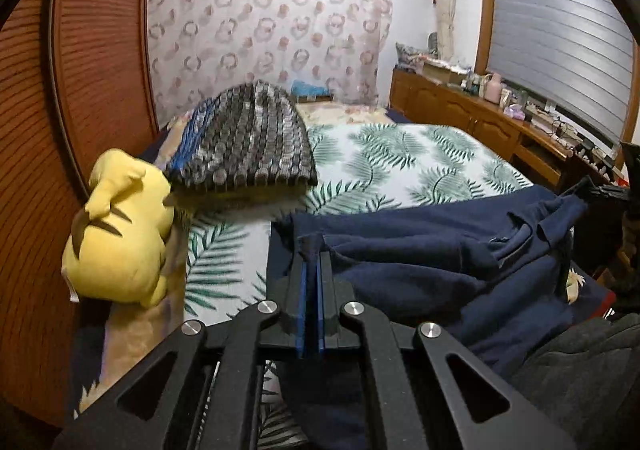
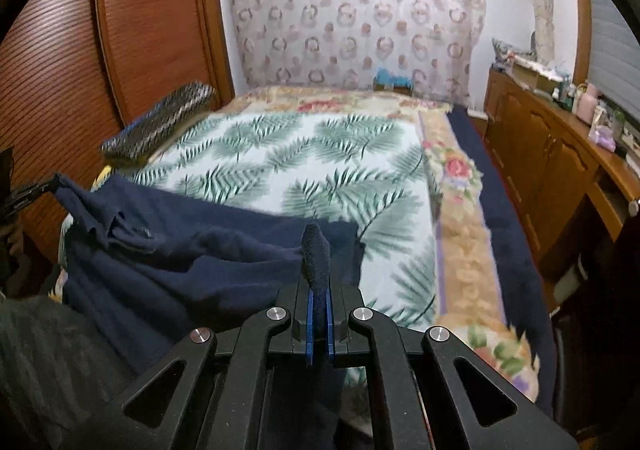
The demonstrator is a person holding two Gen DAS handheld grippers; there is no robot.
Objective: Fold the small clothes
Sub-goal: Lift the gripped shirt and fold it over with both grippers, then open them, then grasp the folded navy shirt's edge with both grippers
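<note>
Two corners of the navy garment [image 1: 420, 250] are pinched: the left gripper [image 1: 312, 250] and right gripper [image 2: 318, 270] each clamp a fold of its edge. It hangs stretched between them over the bed's [image 2: 320, 154] near edge. Beyond it, the leaf-print cover lies bare up to the knit hat [image 1: 248, 138].

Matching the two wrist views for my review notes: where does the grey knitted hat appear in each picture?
Left wrist view: the grey knitted hat sits left of centre, on the bed's left edge, right beside the yellow plush toy.
Right wrist view: the hat is at the left, against the wooden wardrobe, seen edge-on and blurred.
Shared landmark: the leaf-print bedspread in both.
</note>
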